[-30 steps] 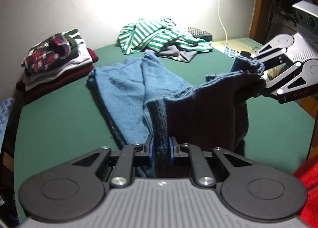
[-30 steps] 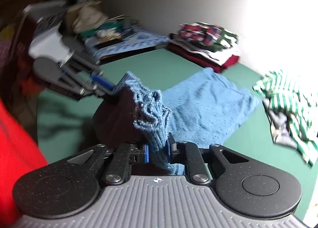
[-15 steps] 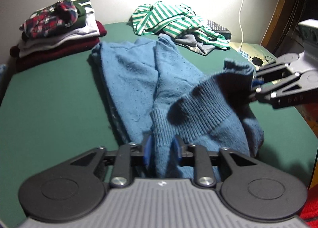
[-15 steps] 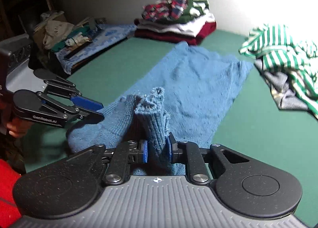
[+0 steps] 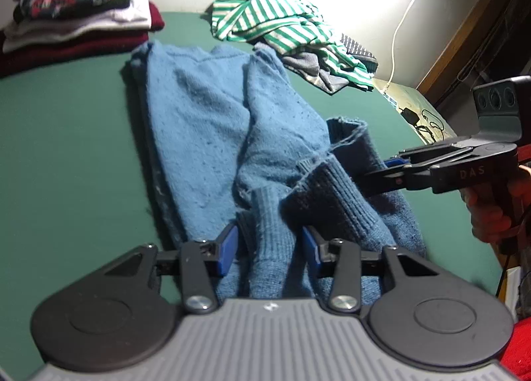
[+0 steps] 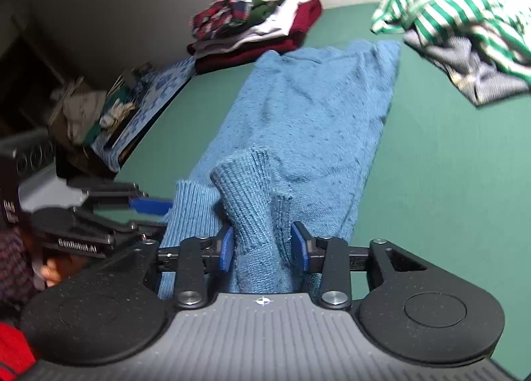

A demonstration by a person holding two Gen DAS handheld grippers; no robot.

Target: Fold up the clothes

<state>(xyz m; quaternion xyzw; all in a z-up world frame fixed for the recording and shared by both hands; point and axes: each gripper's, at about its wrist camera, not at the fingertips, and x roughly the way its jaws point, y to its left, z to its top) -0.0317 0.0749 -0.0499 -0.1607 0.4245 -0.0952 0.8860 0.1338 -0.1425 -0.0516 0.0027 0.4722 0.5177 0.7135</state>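
Observation:
A blue knit sweater (image 5: pixel 199 122) lies lengthwise on the green table (image 5: pixel 66 148), its ribbed hem folded back toward me. My left gripper (image 5: pixel 269 245) is opening; a ridge of hem stands between the blue pads (image 5: pixel 229 248) with gaps on both sides. In the right wrist view the sweater (image 6: pixel 315 109) stretches away, and my right gripper (image 6: pixel 263 248) is opening too, with a bunched ribbed fold loose between its pads (image 6: pixel 298 250). Each gripper shows in the other's view: the right gripper (image 5: pixel 381 172) at the hem's right corner, the left gripper (image 6: pixel 156 215) at its left corner.
A stack of folded clothes (image 5: pixel 76 16) stands at the table's far left. A green-and-white striped garment (image 5: pixel 275 22) lies crumpled over grey ones at the far right, near a white cable (image 5: pixel 398 32). A cluttered side surface (image 6: pixel 109 109) borders the table's left. A hand (image 5: pixel 491 215) holds the right gripper.
Both grippers have come down toward the table and levelled out. The lifted hem now rests on the sweater, and both pairs of jaws have spread apart from the fabric.

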